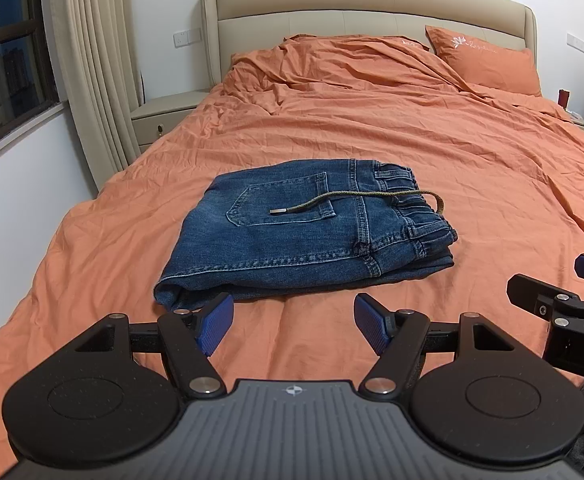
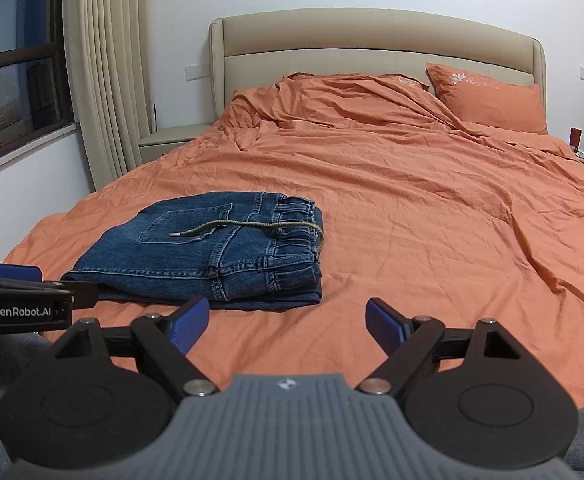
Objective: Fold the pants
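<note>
Blue denim pants [image 1: 296,236] lie folded into a compact rectangle on the orange bed, back pocket up, elastic waistband to the right. An olive drawstring [image 1: 356,200] with a metal tip rests across the top. My left gripper [image 1: 294,326] is open just in front of the pants' near edge, holding nothing. In the right wrist view the same pants [image 2: 212,252] sit ahead and to the left, and my right gripper [image 2: 286,326] is open and empty, a little short of them. The right gripper's tips [image 1: 552,284] show at the left view's right edge.
The orange duvet [image 1: 412,140] covers the whole bed, rumpled near the beige headboard [image 1: 372,4]. An orange pillow [image 1: 488,60] leans at the back right. A beige nightstand [image 1: 164,116], curtain [image 1: 92,60] and window stand to the left. Small items sit on a table at far right.
</note>
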{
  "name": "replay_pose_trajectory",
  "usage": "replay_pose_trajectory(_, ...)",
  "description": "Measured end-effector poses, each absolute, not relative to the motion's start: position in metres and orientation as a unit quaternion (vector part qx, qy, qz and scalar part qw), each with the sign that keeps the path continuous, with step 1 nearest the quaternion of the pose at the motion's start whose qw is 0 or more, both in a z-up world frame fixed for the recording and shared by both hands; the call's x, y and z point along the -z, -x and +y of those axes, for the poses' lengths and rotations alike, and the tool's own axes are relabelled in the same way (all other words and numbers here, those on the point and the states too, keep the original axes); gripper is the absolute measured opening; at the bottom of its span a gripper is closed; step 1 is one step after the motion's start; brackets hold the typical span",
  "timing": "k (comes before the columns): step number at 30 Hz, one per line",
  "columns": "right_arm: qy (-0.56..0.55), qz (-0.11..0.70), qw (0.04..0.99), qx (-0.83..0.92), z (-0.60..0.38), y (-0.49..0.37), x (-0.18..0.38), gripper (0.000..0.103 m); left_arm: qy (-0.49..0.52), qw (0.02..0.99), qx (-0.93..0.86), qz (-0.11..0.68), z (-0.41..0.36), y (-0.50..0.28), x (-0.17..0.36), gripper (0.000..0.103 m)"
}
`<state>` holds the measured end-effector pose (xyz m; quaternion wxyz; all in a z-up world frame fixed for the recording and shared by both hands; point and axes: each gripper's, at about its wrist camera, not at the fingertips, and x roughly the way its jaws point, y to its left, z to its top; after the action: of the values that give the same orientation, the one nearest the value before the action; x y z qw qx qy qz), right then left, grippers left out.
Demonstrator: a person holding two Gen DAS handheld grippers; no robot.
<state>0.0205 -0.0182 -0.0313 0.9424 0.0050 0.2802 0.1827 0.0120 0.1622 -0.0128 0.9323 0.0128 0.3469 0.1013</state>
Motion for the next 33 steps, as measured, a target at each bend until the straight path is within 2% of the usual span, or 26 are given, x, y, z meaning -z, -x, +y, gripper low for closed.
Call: replay_pose_trajectory(33,-0.002,0.279,0.942,-0.186,-0.0194,-0.0178,0.0294,0.082,-0.014,0.933,-0.106,0.345,0.1603,-0.0094,0.011,0.081)
